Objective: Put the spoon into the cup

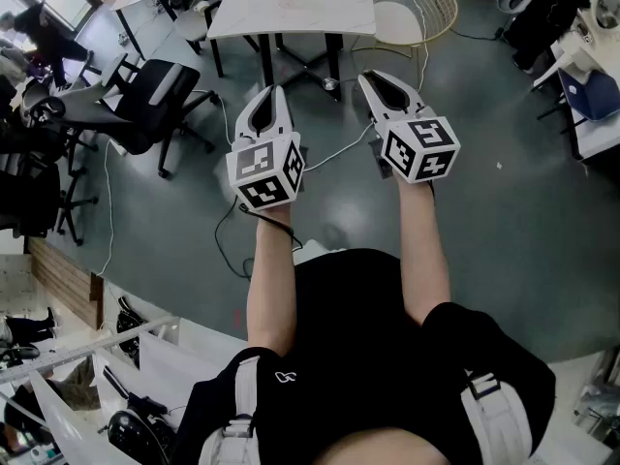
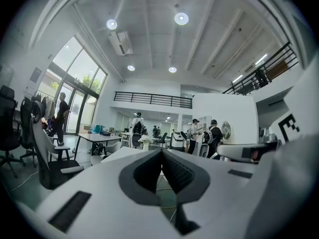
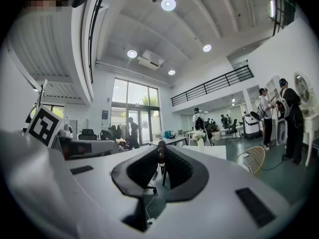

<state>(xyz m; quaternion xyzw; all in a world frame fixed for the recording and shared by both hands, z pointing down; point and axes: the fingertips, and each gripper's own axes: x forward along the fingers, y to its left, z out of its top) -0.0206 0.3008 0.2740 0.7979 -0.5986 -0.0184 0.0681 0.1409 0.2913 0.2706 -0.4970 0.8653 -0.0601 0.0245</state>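
Neither a spoon nor a cup shows in any view. In the head view a person stands over a grey floor and holds both grippers out level. My left gripper (image 1: 275,93) (image 2: 161,154) has its jaws meeting at the tips with nothing between them. My right gripper (image 1: 368,77) (image 3: 161,152) has its jaws almost together. A small dark brown rounded thing (image 3: 161,145) shows right at its tips. I cannot tell what it is or whether the pads press on it.
A white table (image 1: 291,3) on black legs stands ahead, with a round wire-framed stool (image 1: 418,10) to its right. Black office chairs (image 1: 145,90) are at the left and cables (image 1: 339,148) run over the floor. Several people stand far off in both gripper views.
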